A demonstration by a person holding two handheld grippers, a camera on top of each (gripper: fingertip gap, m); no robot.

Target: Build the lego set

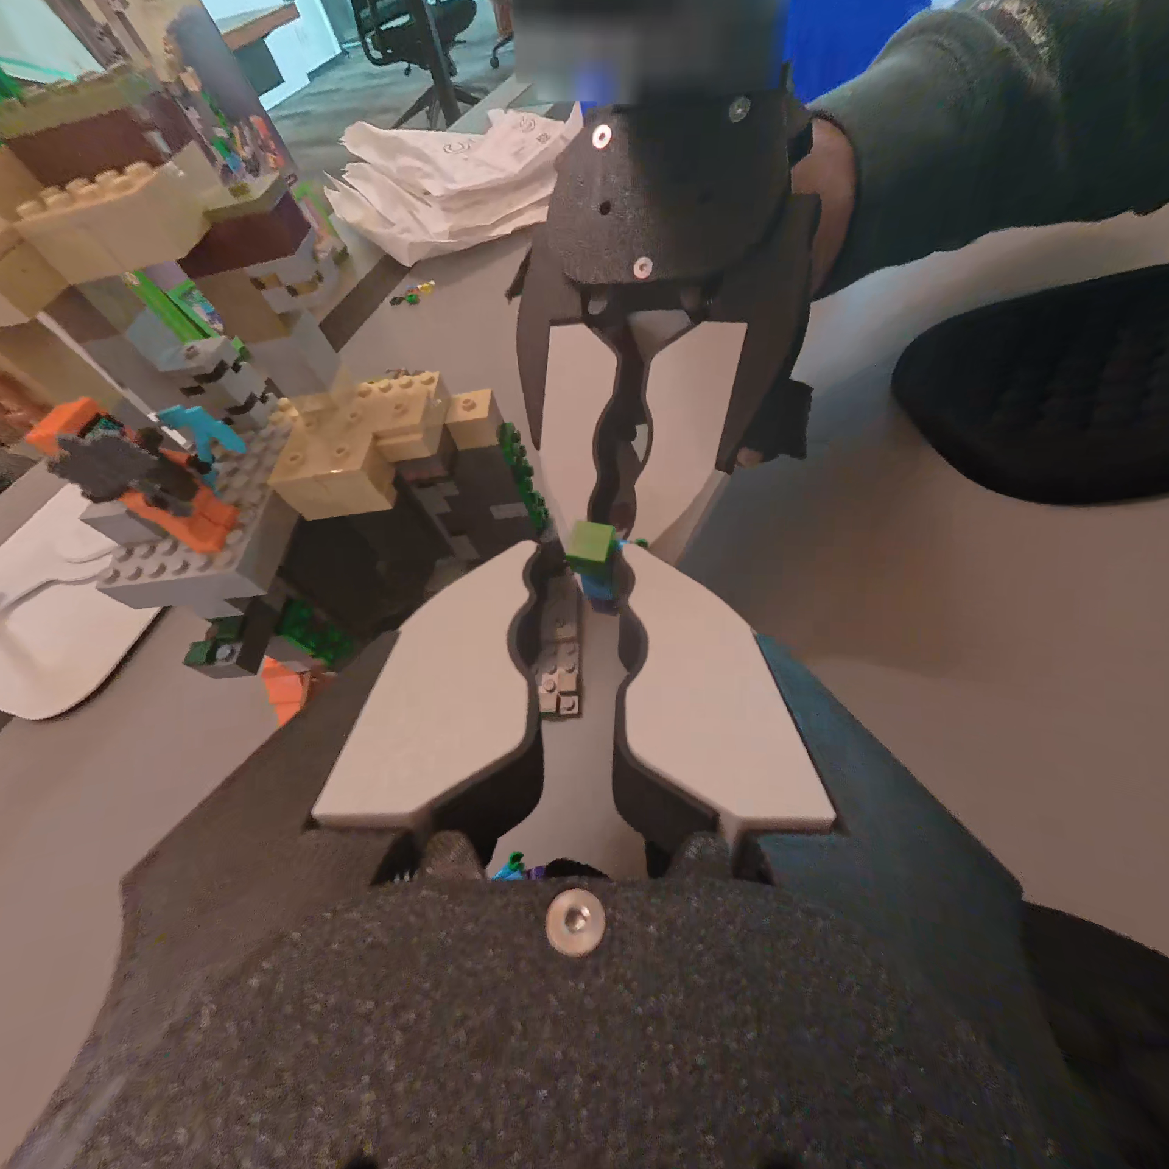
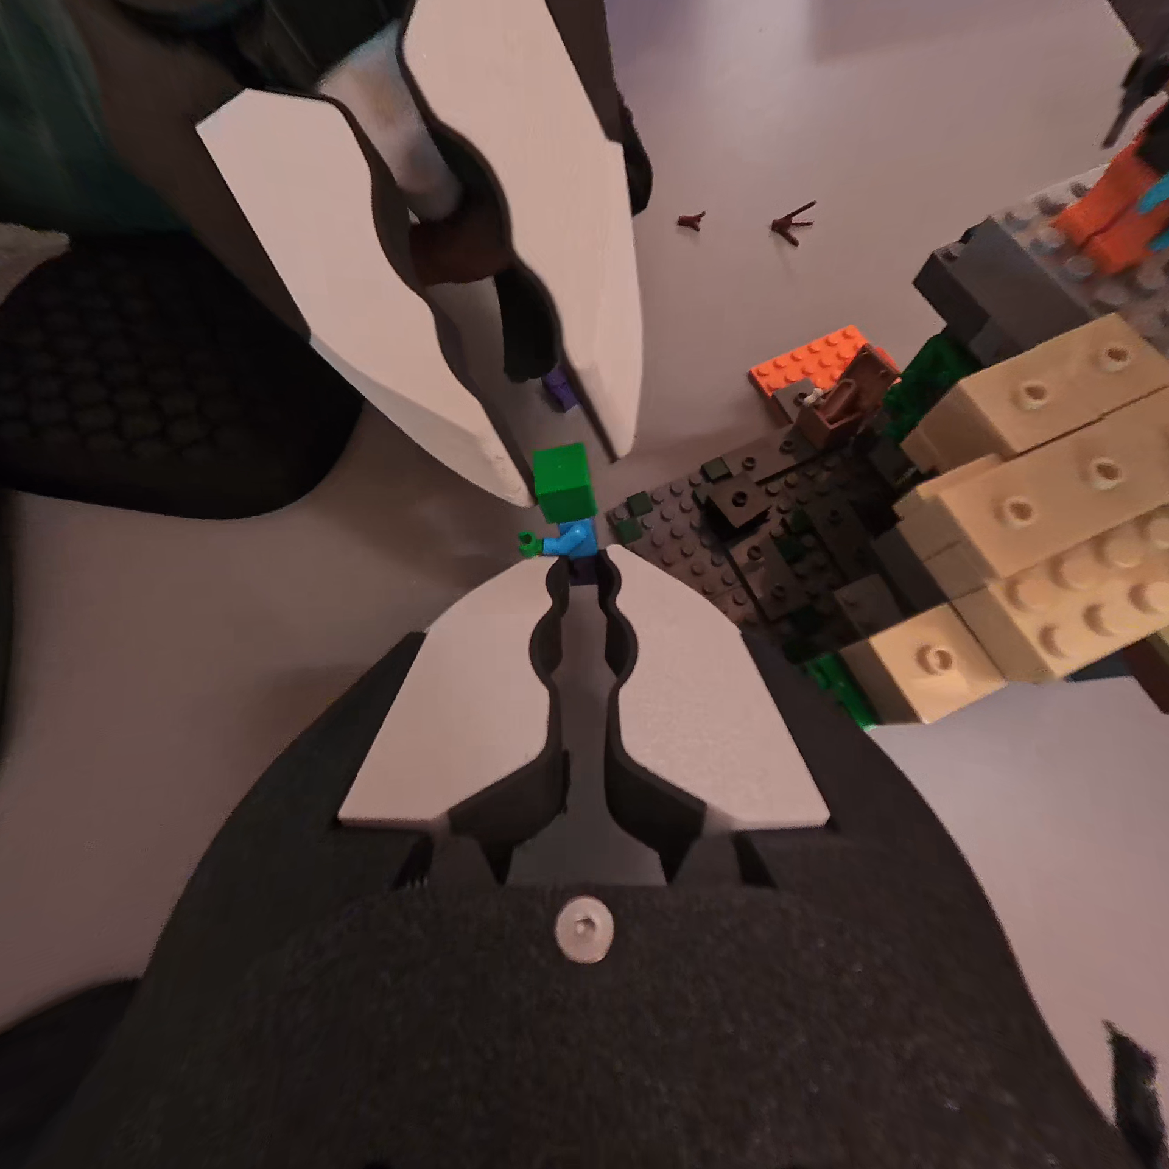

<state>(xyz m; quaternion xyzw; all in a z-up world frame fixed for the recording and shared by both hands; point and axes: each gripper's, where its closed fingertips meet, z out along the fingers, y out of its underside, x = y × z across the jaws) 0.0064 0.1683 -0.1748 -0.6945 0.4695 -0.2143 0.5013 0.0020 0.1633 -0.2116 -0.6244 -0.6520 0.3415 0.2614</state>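
A minifigure with a green block head (image 2: 560,481), blue torso and purple legs is held over the edge of the dark grey studded baseplate (image 2: 683,525). My right gripper (image 2: 582,566) is shut on its legs. My left gripper (image 1: 585,553) faces it, open, with its fingertips on either side of the green head (image 1: 591,544). One left fingertip (image 2: 522,493) touches the head and the other stands apart. In the left wrist view the right gripper (image 1: 610,512) comes down from the far side. The left gripper also shows in the right wrist view (image 2: 572,474).
The build (image 1: 360,443) with tan bricks, dark walls and a grey-and-orange platform (image 1: 177,506) stands close by. Another small figure (image 1: 515,866) lies under the left gripper. An orange plate (image 2: 816,360), two brown twigs (image 2: 791,221), paper bags (image 1: 455,183) and a black mesh pad (image 1: 1044,392) surround it.
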